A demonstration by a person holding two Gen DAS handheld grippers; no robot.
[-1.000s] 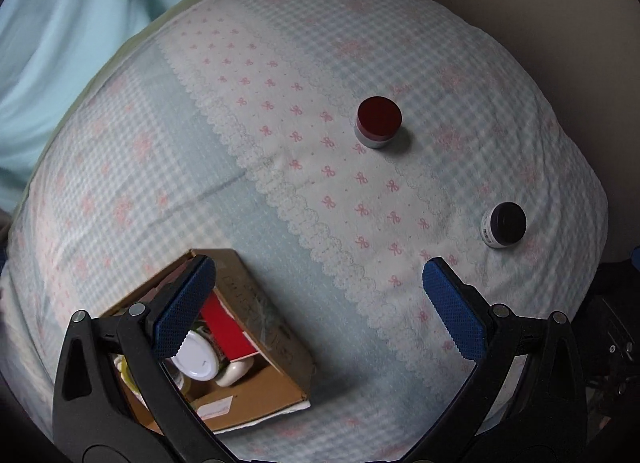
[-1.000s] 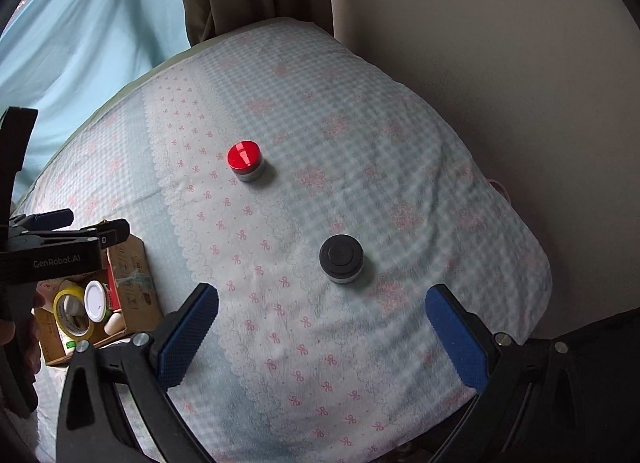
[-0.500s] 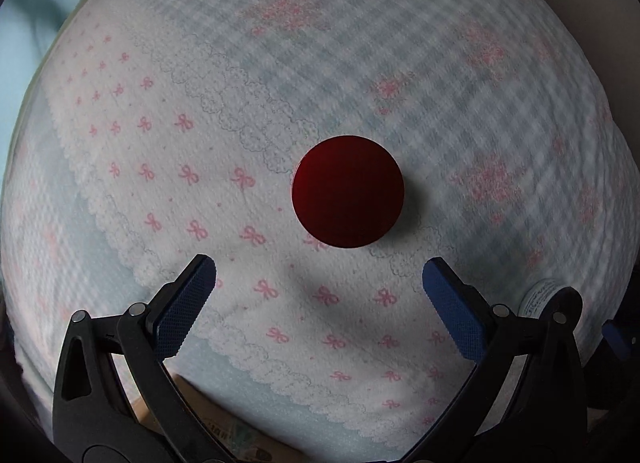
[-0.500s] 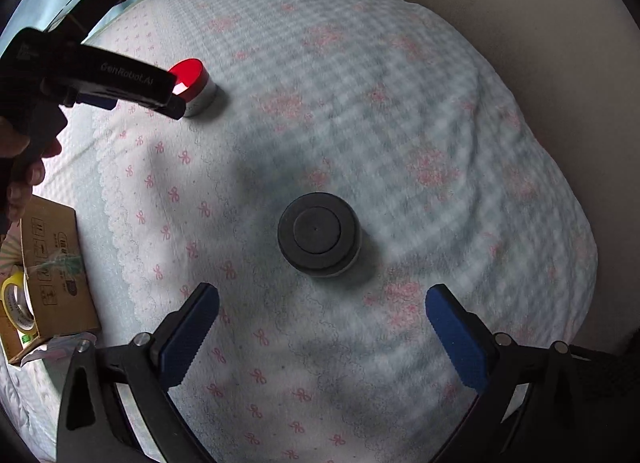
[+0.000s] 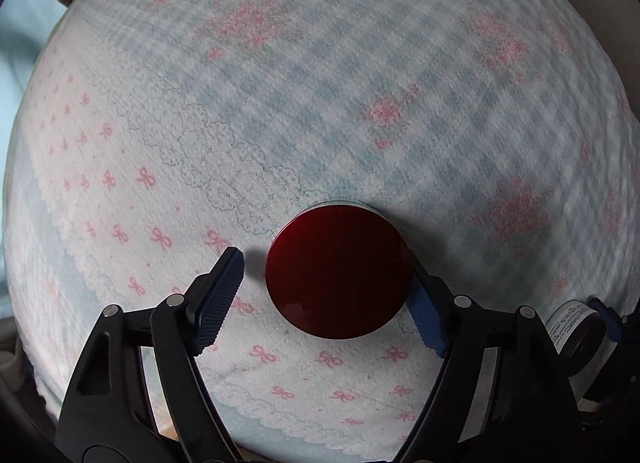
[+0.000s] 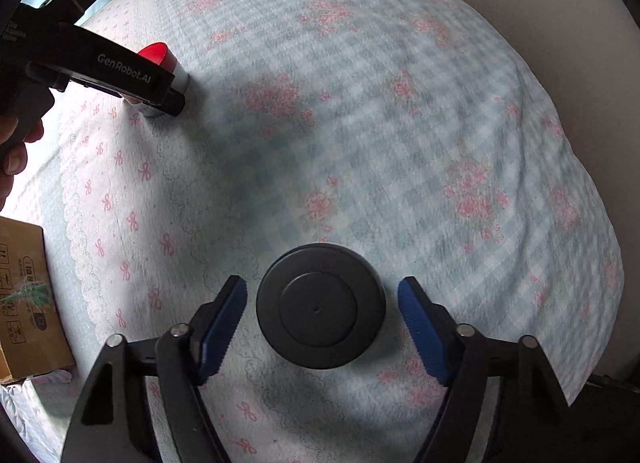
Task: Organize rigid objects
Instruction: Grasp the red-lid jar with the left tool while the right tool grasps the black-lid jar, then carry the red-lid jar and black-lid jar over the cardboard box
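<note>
at lower centre of each view on the patterned bedspread (image 5: 280,111), the spread left gripper (image 5: 326,295) straddles a round red-lidded jar (image 5: 338,271) and the spread right gripper (image 6: 320,315) a round black-lidded jar (image 6: 320,311); closing evenly should avoid tipping.

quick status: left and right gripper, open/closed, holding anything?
Left gripper: open, straddling the red-lidded jar; right pad at its side, gap on the left.
Right gripper: open around the black-lidded jar, gaps both sides.
</note>
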